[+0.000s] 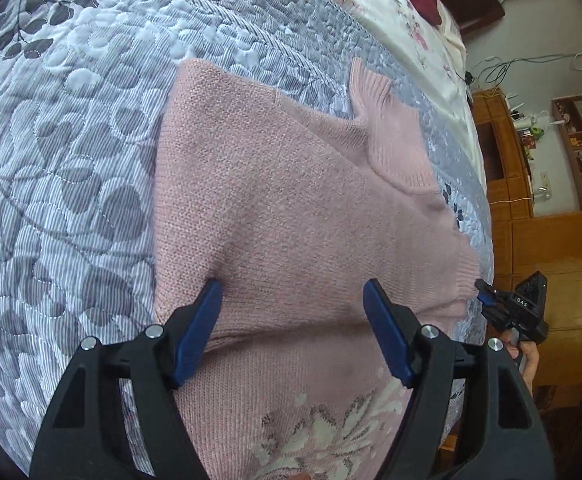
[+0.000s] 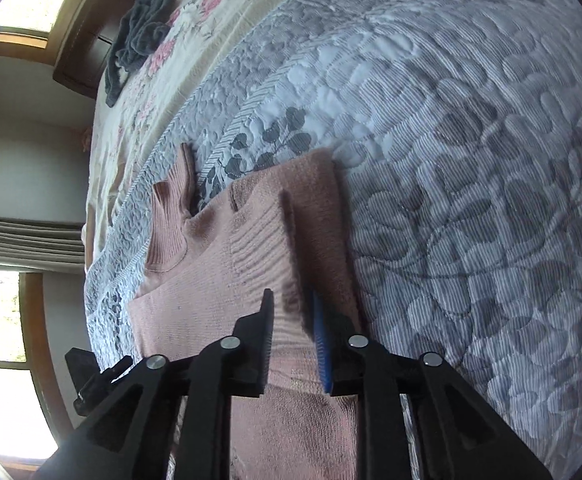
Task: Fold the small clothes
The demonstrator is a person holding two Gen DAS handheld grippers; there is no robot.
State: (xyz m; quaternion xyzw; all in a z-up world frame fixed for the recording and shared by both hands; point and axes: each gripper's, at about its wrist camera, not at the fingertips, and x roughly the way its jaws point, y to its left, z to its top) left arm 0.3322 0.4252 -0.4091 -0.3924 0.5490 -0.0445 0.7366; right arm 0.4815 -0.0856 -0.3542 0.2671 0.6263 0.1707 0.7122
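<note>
The pink knitted sweater [image 1: 291, 208] is lying on the grey quilted bedspread [image 1: 71, 160], soft and stretchy. The left claw [image 1: 293, 300] is hovering spread; the right claw [image 2: 291, 320] is pinching its ribbed hem [image 2: 263, 256], a good hold.

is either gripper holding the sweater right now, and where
The right gripper is shut on the pink sweater, pinching a raised fold along its side edge. The left gripper is open above the sweater, holding nothing.

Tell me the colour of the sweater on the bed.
Pale pink knit sweater, with a white-and-grey floral motif near one end; clearest in the left wrist view.
</note>
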